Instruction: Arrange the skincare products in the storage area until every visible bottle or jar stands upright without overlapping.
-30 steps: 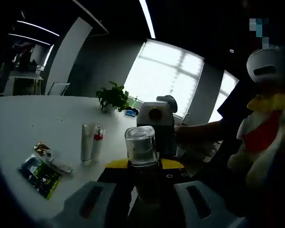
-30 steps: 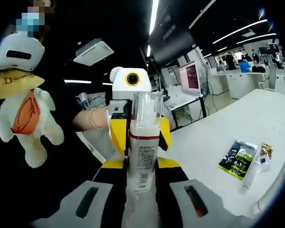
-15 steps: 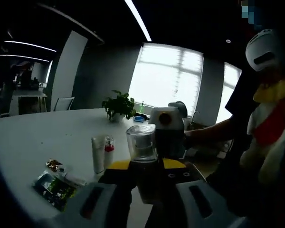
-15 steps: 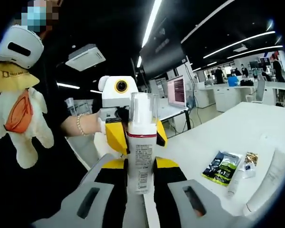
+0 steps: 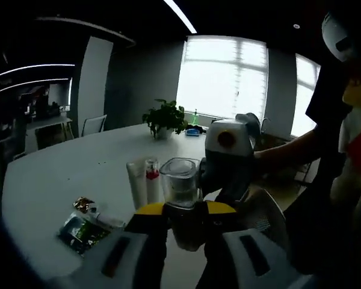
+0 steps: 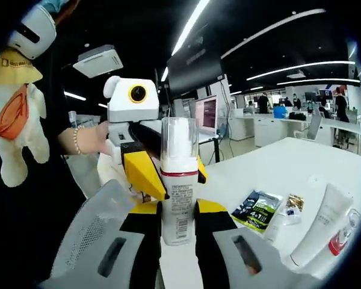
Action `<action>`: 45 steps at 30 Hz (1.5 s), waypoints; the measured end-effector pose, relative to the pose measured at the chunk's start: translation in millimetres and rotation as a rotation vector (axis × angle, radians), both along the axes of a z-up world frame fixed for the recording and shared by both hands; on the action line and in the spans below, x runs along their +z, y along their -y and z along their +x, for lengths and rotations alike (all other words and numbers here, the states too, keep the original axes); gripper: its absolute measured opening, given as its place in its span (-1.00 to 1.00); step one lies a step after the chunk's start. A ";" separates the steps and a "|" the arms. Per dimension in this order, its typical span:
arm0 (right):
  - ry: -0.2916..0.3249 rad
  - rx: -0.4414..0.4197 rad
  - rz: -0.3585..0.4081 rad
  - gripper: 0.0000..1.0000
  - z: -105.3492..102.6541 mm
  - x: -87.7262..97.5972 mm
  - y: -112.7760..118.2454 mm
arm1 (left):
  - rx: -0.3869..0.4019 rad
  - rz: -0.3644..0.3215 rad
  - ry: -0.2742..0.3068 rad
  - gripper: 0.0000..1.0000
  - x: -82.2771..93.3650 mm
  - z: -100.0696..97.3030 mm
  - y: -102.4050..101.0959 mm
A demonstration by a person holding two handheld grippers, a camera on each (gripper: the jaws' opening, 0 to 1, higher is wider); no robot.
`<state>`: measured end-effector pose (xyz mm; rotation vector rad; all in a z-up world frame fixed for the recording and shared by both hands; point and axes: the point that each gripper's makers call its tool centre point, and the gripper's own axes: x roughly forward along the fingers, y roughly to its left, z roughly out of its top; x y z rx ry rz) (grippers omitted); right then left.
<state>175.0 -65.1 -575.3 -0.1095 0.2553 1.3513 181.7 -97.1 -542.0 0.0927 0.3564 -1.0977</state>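
Note:
My left gripper (image 5: 183,212) is shut on a dark bottle with a clear cap (image 5: 180,185), held upright above the white table (image 5: 60,174). In the right gripper view my right gripper (image 6: 179,212) is shut on a white bottle with a clear cap and a red band (image 6: 179,186), also upright. The two grippers face each other closely: the right gripper (image 5: 228,150) shows just behind the left one's bottle, and the left gripper (image 6: 141,162), held by a hand, shows beside the white bottle. Two tubes (image 5: 143,182) stand on the table; in the right gripper view the two tubes (image 6: 325,226) appear at the lower right.
A green sachet (image 5: 78,232), a small tube (image 5: 102,218) and a gold packet (image 5: 83,203) lie near the table's edge; the sachet (image 6: 257,208) also lies beyond the white bottle. A potted plant (image 5: 165,117) stands far back. A grey mesh surface (image 6: 96,220) lies below the grippers.
Both views have swung, bringing the two tubes into the right gripper view. Each gripper stays shut on its bottle, still facing the other at close range.

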 end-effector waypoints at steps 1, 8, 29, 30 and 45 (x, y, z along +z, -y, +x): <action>0.002 -0.001 -0.004 -0.60 0.4 -1.7 0.3 | 0.002 0.004 -0.005 -0.61 -1.6 0.4 1.0; 0.030 -0.013 -0.051 -0.59 8.2 -18.2 7.3 | 0.012 0.032 -0.025 -0.62 -17.9 7.7 2.5; 0.067 -0.037 -0.143 -0.59 27.2 -87.8 17.2 | -0.020 0.185 -0.103 -0.63 -88.4 21.6 11.1; 0.067 -0.037 -0.146 -0.59 27.5 -89.5 17.3 | -0.022 0.193 -0.104 -0.63 -91.8 22.4 9.8; 0.050 -0.024 -0.205 -0.58 33.5 -128.6 16.1 | -0.046 0.306 -0.128 -0.63 -134.2 30.6 9.5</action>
